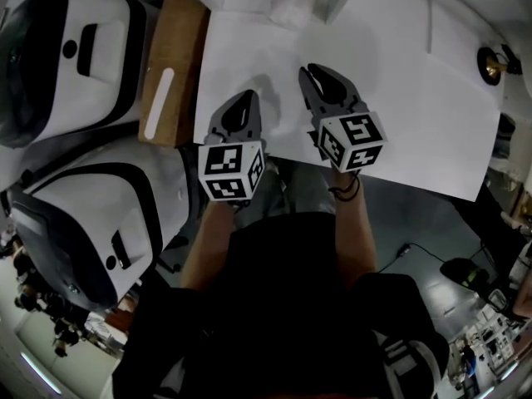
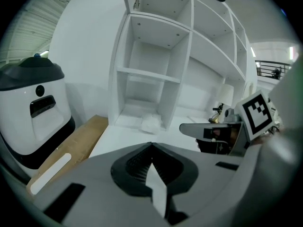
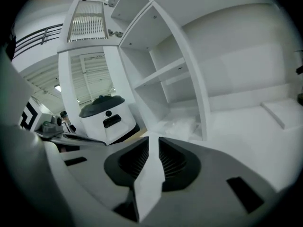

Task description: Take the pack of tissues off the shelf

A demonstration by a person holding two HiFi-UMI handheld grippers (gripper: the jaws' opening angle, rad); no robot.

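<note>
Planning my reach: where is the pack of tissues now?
In the left gripper view, the pack of tissues lies in the bottom left compartment of the shelf, beside its right divider.

So the pack of tissues (image 2: 152, 123) is a soft, crinkly whitish bundle, lying flat in the bottom compartment of the white shelf (image 2: 121, 70). It's near the front edge, just beside the upright divider (image 2: 169, 86).

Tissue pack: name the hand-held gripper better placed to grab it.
Probably the right hand-held gripper: further toward the tissue pack, jaws slightly apart; the left hand-held gripper is shut.
</note>
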